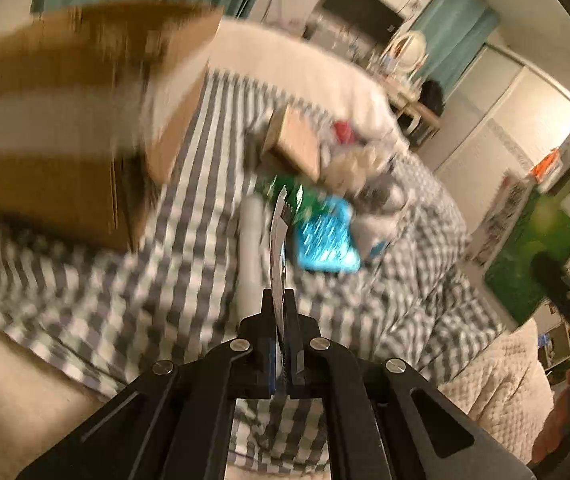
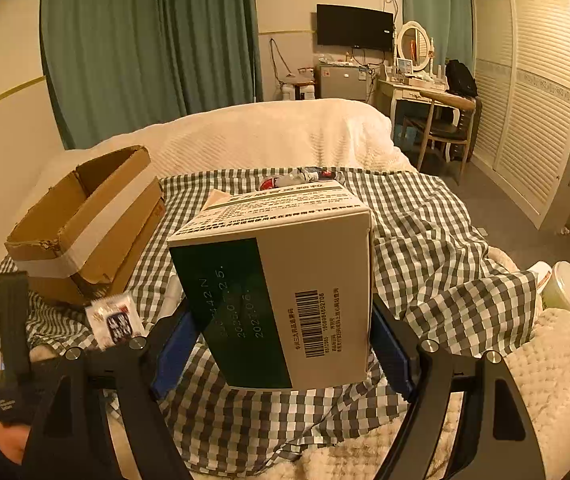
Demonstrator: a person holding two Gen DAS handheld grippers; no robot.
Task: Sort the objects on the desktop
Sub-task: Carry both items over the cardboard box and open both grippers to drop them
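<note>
At the bottom centre of the left wrist view, the left gripper (image 1: 283,304) has its jaws pinched tight on a thin flat sachet (image 1: 279,240), seen edge-on and rising toward the middle of the frame — the whole picture is smeared with motion blur. In the right wrist view, the right gripper (image 2: 281,344) fills the lower half, its blue pads (image 2: 173,348) clamped on either side of a white-and-green medicine box (image 2: 281,280), barcode facing the camera, held above the checked cloth (image 2: 425,240). At lower left of that view the same sachet (image 2: 115,320) shows face-on, held by the other gripper's black frame. Beyond, in the left wrist view, a blue packet (image 1: 327,240), a green packet (image 1: 285,190) and a pale tube (image 1: 251,248) lie on the cloth near centre frame, close together, with a blurred heap of small items just past them. An open cardboard box (image 2: 85,224) with a white tape band sits at left, on the cloth's far edge. Farther off, a cream bedspread (image 2: 277,136), then green curtains (image 2: 145,40) along the top.
</note>
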